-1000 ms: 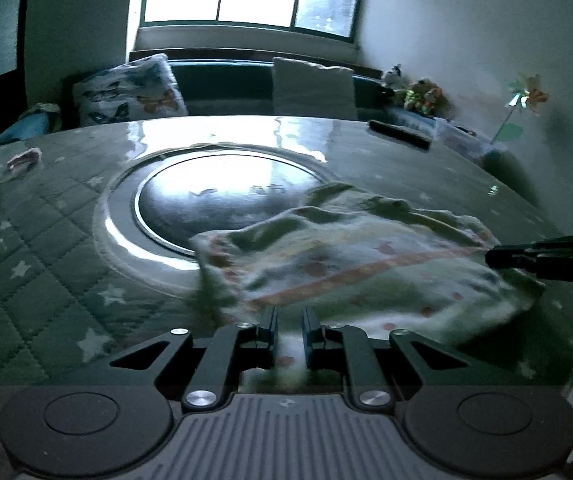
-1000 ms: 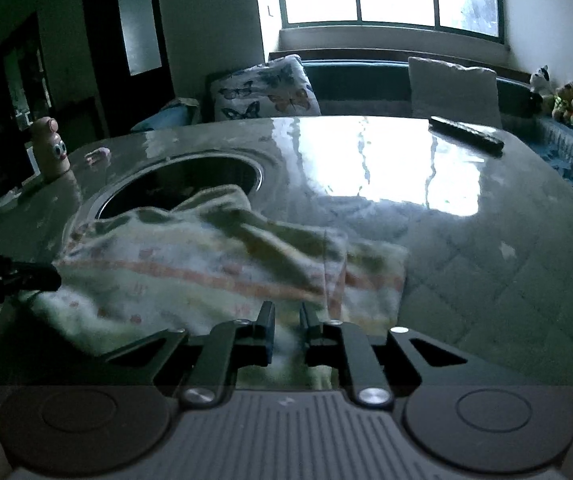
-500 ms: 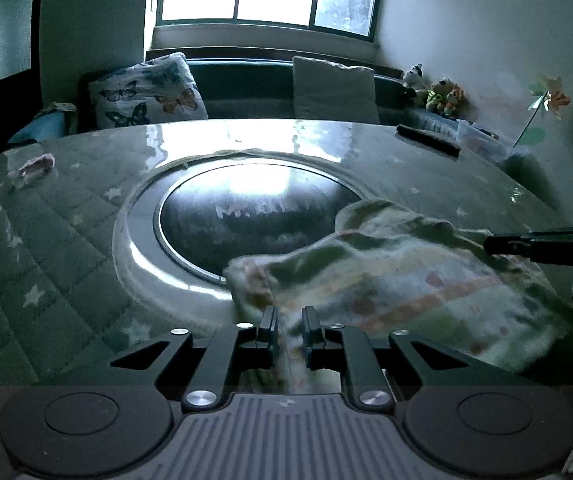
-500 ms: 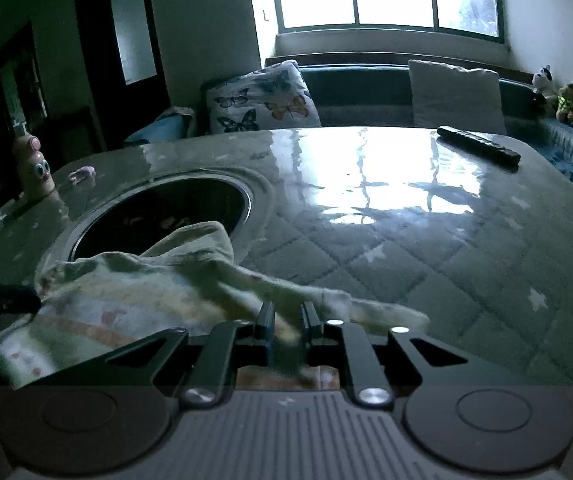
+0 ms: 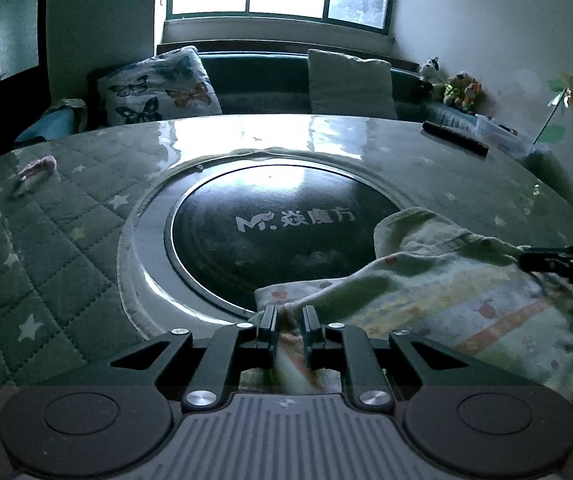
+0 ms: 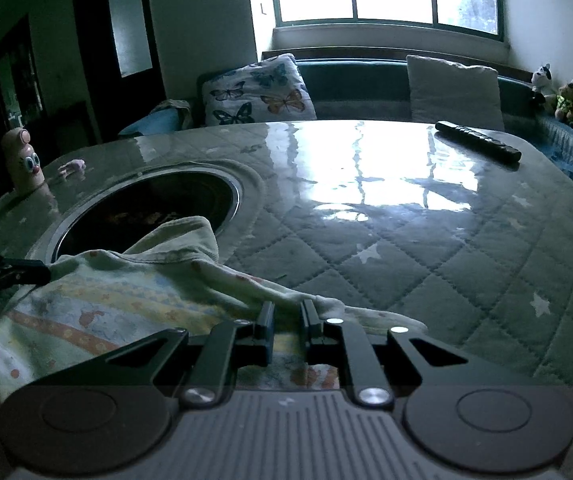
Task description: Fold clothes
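Note:
A pale patterned garment [image 5: 438,300] with orange and yellow stripes hangs low over the near side of the quilted green table [image 5: 46,248], stretched between both grippers. My left gripper [image 5: 289,318] is shut on its left edge, cloth bunched between the pads. In the right wrist view the same garment [image 6: 126,300] spreads to the left, and my right gripper [image 6: 288,312] is shut on its right edge. Each gripper's dark fingers [image 5: 558,262] show at the side of the other's view, the left one's fingers [image 6: 6,274] at the far left.
A round black hotplate [image 5: 278,232] in a steel ring sits in the table's middle. A remote [image 6: 478,146] lies far right, a pink figurine [image 6: 22,164] and a small pink thing [image 6: 72,168] far left. A sofa with a butterfly cushion [image 5: 158,88] stands behind.
Both grippers have drawn back toward the table's near edge with the garment; the cloth has slid off the hotplate, now lying lower and to the right in the left wrist view.

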`<state>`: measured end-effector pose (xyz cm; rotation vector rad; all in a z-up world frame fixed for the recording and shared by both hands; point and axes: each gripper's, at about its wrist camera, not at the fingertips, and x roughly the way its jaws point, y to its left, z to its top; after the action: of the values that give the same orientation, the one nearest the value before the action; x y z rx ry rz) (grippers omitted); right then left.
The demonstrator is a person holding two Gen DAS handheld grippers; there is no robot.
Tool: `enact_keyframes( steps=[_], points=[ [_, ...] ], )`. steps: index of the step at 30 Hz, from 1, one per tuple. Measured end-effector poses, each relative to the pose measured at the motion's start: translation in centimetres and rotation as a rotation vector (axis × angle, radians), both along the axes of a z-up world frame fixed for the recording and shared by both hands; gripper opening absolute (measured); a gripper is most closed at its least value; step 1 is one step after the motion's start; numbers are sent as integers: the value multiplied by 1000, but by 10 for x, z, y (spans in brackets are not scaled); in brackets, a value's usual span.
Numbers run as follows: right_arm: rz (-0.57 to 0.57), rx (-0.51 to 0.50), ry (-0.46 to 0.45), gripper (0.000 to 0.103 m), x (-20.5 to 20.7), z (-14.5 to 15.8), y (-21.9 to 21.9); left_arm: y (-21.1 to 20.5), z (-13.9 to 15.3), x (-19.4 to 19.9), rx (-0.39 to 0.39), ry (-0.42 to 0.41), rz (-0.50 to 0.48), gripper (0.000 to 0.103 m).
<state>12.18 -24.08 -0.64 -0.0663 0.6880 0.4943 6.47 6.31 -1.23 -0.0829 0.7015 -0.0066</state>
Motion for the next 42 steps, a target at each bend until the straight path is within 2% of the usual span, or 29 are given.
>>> enact_keyframes(
  steps=[5, 7, 9, 18, 23, 29, 34, 36, 38, 42],
  points=[
    [42, -27, -21, 19, -15, 9, 6, 3, 8, -7, -4, -14, 7, 16],
    [80, -32, -30, 23, -25, 14, 10, 3, 9, -11, -4, -10, 12, 20],
    [123, -33, -36, 24, -35, 18, 15, 3, 10, -15, -11, -6, 14, 30],
    [389, -28, -78, 24, -86, 37, 65, 4, 7, -31, -6, 8, 19, 31],
    [504, -54, -94, 24, -105, 31, 100, 7, 1, -32, -7, 22, 32, 31],
    [556, -92, -82, 23, -118, 21, 120, 10, 1, -33, -15, 23, 38, 33],
    [580, -98, -114, 23, -126, 29, 122, 14, 8, -35, -28, 7, 53, 45],
    [607, -97, -126, 26, -131, 31, 128, 15, 11, -36, -37, 4, 59, 52],
    [635, -101, -134, 33, -136, 31, 137, 17, 12, -37, -45, 7, 66, 53],
    [692, -150, -165, 35, -145, 25, 154, 21, 13, -40, -64, 13, 87, 54]
  ],
)
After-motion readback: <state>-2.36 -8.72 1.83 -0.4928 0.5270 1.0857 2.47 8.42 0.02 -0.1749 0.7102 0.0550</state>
